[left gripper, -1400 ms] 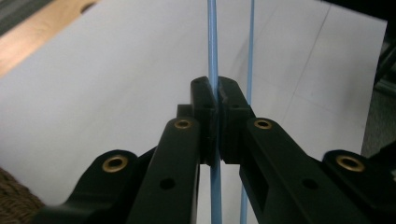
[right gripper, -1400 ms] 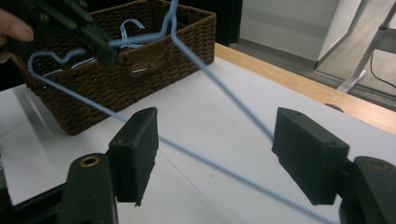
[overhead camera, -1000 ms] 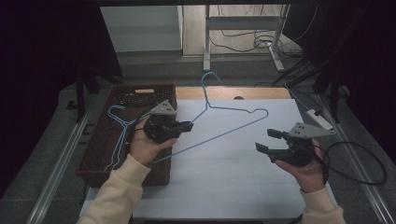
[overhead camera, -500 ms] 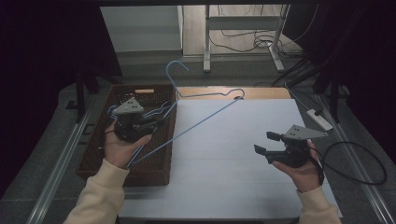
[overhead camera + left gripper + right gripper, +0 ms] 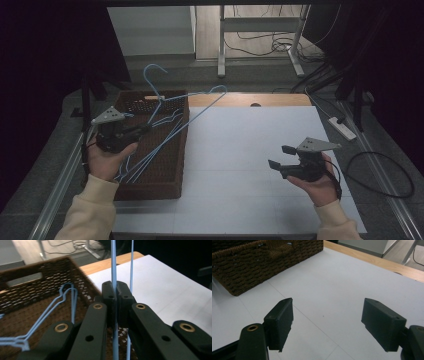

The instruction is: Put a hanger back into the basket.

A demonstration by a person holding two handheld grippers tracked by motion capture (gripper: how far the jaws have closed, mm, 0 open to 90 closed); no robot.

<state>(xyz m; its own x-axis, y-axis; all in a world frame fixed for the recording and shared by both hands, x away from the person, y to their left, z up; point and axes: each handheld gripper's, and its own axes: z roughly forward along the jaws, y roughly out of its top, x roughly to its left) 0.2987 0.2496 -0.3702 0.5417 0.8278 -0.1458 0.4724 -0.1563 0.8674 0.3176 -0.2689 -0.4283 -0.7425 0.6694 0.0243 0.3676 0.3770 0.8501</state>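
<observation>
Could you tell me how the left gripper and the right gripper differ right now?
The left gripper is shut on a blue hanger; the right gripper is open, its jaws just widening with nothing between them. The left gripper is over the basket with more hangers in it; the right gripper is over the white table. Both are black and two-jawed, each carrying a grey plate and held in a hand.
</observation>
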